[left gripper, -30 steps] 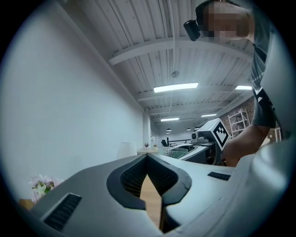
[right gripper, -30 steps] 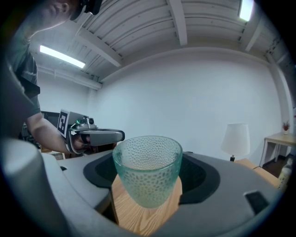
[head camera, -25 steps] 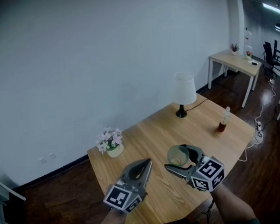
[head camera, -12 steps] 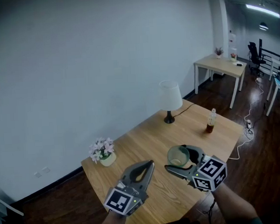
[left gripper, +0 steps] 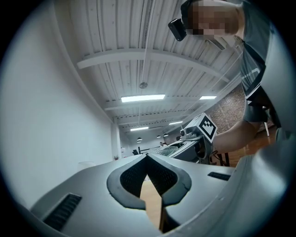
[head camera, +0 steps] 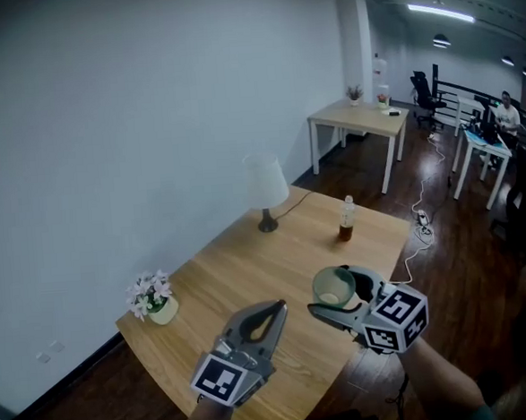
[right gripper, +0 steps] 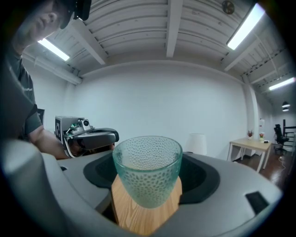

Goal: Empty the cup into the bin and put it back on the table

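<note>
Held out level above the wooden table (head camera: 248, 259), the right tool (head camera: 330, 292) is clamped on the upright, dimpled green glass cup (head camera: 333, 287), while the left tool (head camera: 273, 308) beside it has its jaws together on nothing.

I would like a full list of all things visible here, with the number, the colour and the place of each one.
table: one, light wood, centre, under both claws
lamp: one, white shade on a dark foot, far side of the table
bottle: one, clear with brown liquid, table's far right part
flower pot: one, pale with pinkish-white flowers, table's left end
far table: one, light top on white legs, by the wall behind
cable: one, white, on the dark floor to the right of the table
cup: one, greenish dimpled glass, upright in the right claw
left claw: one, grey, shut and empty, above the table
right claw: one, grey, shut on the cup
</note>
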Tool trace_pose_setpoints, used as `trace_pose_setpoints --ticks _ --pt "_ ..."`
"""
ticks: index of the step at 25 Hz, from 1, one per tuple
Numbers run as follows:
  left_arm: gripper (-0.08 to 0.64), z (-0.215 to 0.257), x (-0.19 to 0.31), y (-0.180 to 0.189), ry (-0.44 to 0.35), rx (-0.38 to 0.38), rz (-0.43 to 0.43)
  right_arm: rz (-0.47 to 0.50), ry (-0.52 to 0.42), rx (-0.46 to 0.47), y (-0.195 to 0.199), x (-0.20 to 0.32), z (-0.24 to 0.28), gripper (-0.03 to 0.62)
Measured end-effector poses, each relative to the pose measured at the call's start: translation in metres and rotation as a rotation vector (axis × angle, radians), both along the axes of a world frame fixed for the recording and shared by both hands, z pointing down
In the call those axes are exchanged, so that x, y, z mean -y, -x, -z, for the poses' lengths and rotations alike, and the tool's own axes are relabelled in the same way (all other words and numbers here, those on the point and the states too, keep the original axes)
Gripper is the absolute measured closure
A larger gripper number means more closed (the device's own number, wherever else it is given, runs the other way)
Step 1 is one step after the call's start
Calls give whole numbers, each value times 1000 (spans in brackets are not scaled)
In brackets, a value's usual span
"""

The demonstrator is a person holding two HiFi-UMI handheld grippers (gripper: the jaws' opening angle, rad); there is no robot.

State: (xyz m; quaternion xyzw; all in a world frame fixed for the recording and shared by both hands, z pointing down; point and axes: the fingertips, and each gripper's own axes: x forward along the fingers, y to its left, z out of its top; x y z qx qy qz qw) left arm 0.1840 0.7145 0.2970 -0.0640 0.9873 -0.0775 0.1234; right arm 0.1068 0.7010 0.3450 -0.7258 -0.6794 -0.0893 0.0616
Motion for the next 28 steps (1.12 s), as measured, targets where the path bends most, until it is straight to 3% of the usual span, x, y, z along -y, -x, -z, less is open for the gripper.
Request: trace_pose_setpoints --ticks 6,10,20,24,28 --pt "566 11 50 28 20 4 -85 -82 -1 14 26 57 6 196" --pt "566 18 86 51 12 78 -133 -138 10 21 49 103 11 196" --pt "566 27 204 113 12 88 -277 -261 22 42 105 227 24 196" --pt "566 21 250 134 41 14 -341 -314 25 34 126 271 26 198" --pt "566 26 293 158 15 63 -431 -368 27 45 147 317 29 198"
